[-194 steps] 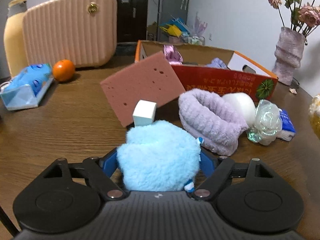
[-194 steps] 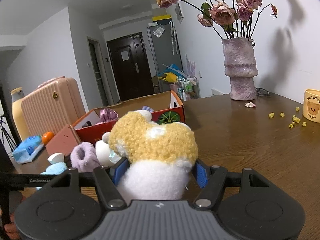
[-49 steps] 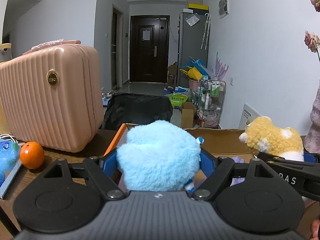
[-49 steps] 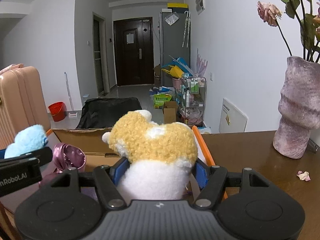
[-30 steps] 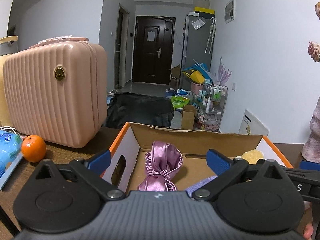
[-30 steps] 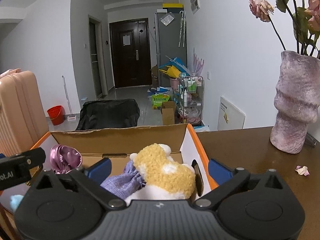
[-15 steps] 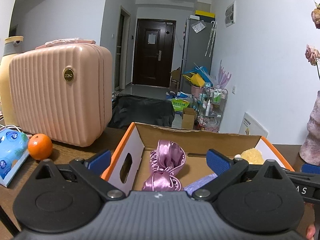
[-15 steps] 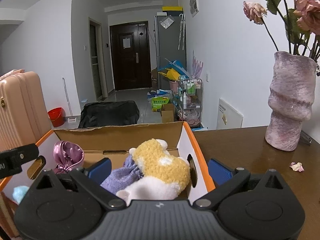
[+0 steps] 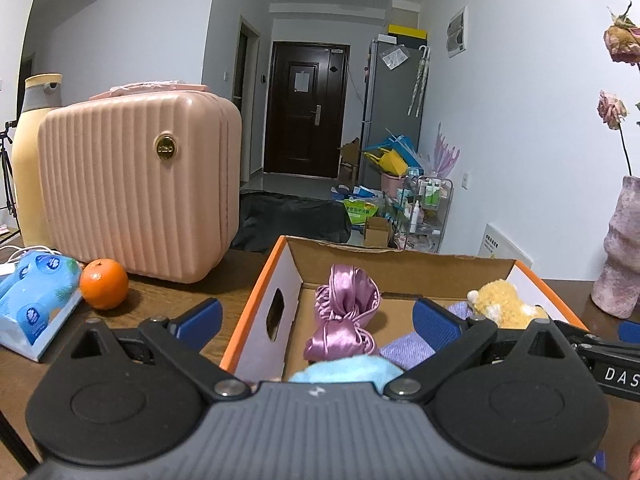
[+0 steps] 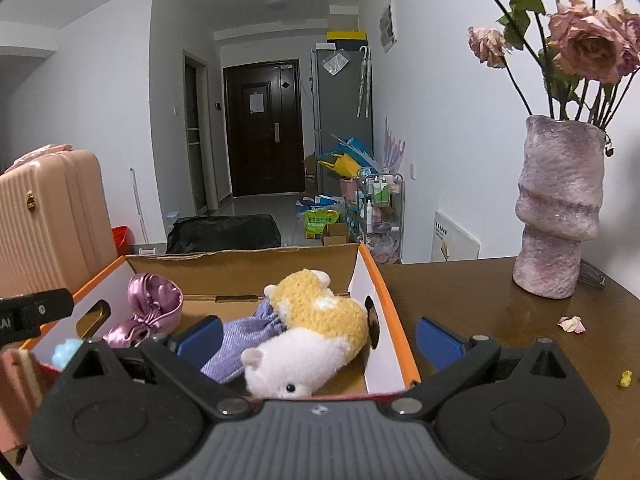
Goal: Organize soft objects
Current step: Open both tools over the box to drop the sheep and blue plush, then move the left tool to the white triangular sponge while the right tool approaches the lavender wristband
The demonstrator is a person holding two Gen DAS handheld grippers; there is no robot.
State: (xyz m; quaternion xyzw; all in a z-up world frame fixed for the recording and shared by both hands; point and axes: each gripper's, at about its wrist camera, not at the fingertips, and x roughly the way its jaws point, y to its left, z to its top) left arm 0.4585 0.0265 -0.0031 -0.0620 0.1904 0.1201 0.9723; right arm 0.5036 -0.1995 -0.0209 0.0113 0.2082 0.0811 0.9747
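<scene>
A wooden table carries an orange-rimmed cardboard box, open at the top, where soft objects are being gathered. A pink ribbed suitcase stands to the box's left and a mottled purple vase of dried roses to its right, both well apart from the work. Inside the box lie a yellow-and-white plush toy against the right wall, a lavender knitted cloth touching it, a satin pink pouch toward the back left, and a blue plush at the near edge, just under the left gripper. The left gripper and the right gripper both hover over the box with fingers spread wide and nothing between them. By all appearances the step in hand is the release into the box, with both plush toys already resting inside. The next move would likely call for drawing both grippers back clear of the rim and seeking any soft item left on the table; an orange and a blue tissue pack beside the suitcase seem no part of the job.
</scene>
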